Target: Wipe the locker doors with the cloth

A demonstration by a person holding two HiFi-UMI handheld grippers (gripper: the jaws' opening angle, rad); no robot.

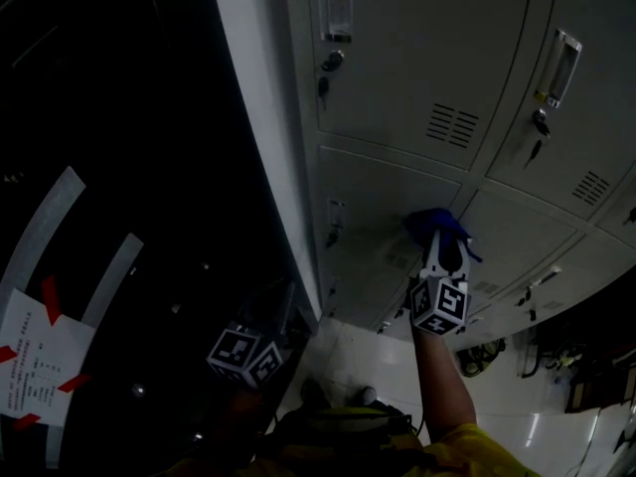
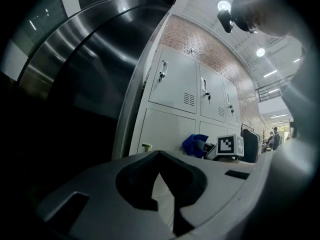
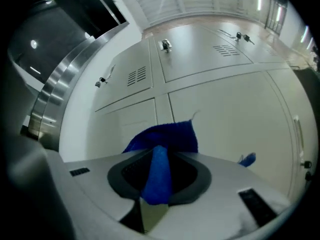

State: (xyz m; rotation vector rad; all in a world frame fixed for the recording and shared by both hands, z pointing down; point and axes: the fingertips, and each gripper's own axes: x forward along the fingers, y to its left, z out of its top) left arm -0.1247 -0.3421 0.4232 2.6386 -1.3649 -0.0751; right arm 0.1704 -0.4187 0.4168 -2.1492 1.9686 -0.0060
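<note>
We have the right gripper (image 1: 440,244) clamped on a fold of the blue cloth (image 1: 435,224), pressed to a lower locker door (image 1: 373,202). Our left gripper (image 2: 159,154) is closed and empty. If we drag sideways, the cloth may snag on the key (image 1: 332,235) and pull free.

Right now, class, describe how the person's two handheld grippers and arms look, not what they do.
Both the left gripper and right gripper have pale grey moulded bodies with black-lined jaw hollows. Each carries a cube of black-and-white square markers. A yellow sleeve covers the right upper arm.
</note>
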